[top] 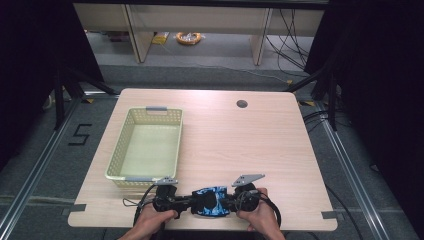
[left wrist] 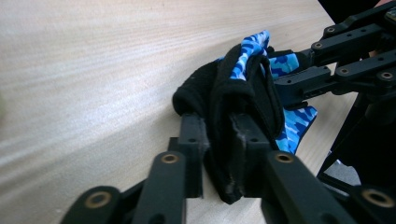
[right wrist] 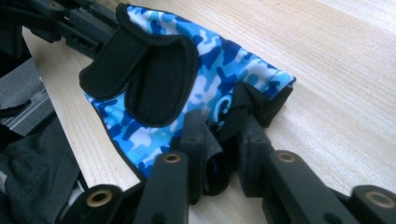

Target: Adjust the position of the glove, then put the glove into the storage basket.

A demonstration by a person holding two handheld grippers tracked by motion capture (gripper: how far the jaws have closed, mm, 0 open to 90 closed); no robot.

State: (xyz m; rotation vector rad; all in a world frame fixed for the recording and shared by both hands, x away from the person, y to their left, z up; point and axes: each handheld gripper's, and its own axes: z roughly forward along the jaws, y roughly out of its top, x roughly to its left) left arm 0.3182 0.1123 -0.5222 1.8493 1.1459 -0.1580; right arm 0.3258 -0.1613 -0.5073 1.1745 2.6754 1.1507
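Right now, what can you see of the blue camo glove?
The glove is fingerless, of stretchy-looking blue, white and navy camouflage fabric with black trim and a black padded wrist strap folded over its back. It lies at the table's near edge, right of the basket. The left gripper pinches its black cuff end; the right gripper pinches the opposite edge, bunching the fabric.

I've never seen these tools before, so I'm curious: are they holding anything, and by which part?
Yes, both hold one blue camouflage glove. The left gripper pinches its black strap end; the right gripper pinches the opposite edge, by the black trim.
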